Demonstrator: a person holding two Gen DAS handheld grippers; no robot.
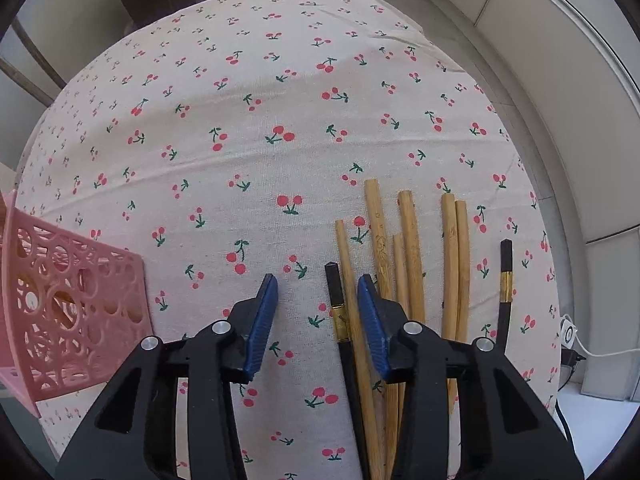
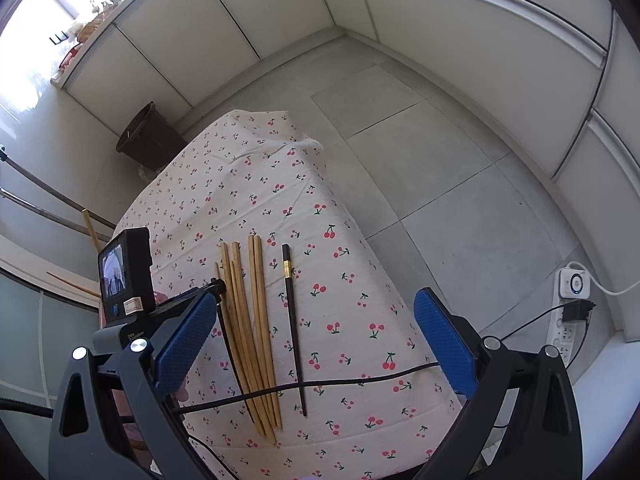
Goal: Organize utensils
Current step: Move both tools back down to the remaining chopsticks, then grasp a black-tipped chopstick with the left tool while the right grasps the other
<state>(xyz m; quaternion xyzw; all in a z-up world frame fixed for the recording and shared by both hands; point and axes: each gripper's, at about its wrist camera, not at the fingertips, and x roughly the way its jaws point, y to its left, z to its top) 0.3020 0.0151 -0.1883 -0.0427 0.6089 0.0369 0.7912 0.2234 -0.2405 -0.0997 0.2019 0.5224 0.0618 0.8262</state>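
1. At the far left of the left wrist view, the pink basket (image 1: 76, 304) stands on the cherry-print tablecloth (image 1: 256, 128). The picture's edge cuts it off, so its inside is hard to read; something tan shows through the holes, but I cannot tell what.

2. Right of it, the left gripper (image 1: 316, 316) hangs low over the cloth with its blue pads spread and nothing between them.

3. Just inside its right finger lie a black chopstick with a gold band (image 1: 338, 304) and the leftmost of the bamboo chopsticks (image 1: 412, 248). Their long axes run away from the camera, roughly parallel to the fingers. The finger body covers their near ends.

4. Farther right, apart from the bundle, a second black chopstick (image 1: 505, 280) lies the same way.

5. In the right wrist view, the right gripper (image 2: 316, 344) is held high and well back, its jaws wide apart and empty. The bamboo chopsticks (image 2: 248, 320) and the lone black one (image 2: 292, 320) lie below, between its fingers in the picture, with a black cable (image 2: 360, 380) crossing over their near ends.

6. Judgement: the left gripper is much the nearer, and a small shift right would straddle the first black chopstick, though the neighbouring bamboo stick may get pinched with it.
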